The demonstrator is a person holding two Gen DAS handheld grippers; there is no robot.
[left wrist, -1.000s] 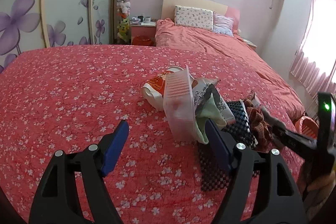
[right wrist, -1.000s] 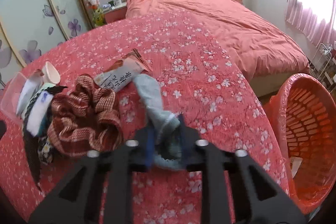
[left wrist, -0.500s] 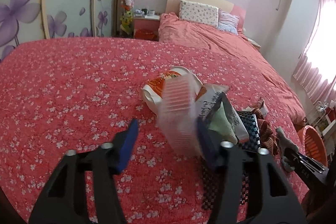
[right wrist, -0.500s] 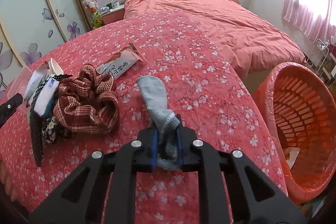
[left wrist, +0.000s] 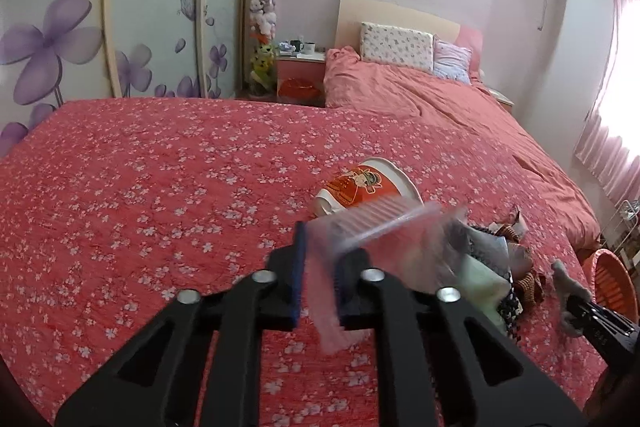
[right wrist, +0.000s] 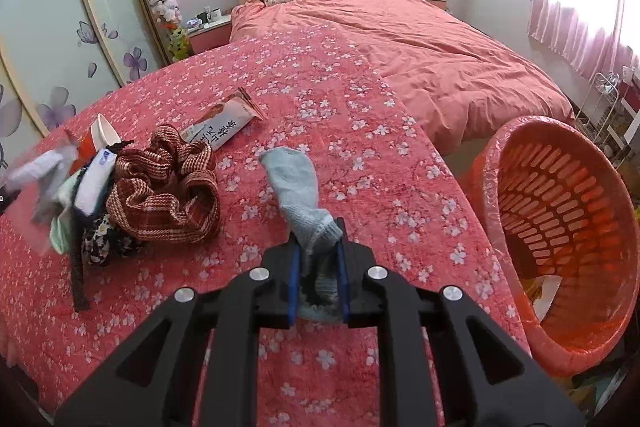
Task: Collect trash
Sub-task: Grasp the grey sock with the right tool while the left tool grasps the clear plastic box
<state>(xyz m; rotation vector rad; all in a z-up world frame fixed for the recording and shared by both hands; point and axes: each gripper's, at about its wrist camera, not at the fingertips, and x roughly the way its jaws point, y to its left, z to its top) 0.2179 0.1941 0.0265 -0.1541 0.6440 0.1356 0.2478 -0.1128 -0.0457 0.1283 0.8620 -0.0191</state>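
Left wrist view: the left gripper has just closed on the clear plastic container, lifting it; right gripper grips the grey sock, basket next.

left tongs: just closed, pinching clear item | right tongs: clamped, pointing downward

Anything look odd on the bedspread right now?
Yes. The right gripper is shut on a grey sock, which looks like laundry, not trash, with the orange basket close by. A paper cup lies tipped on its side.
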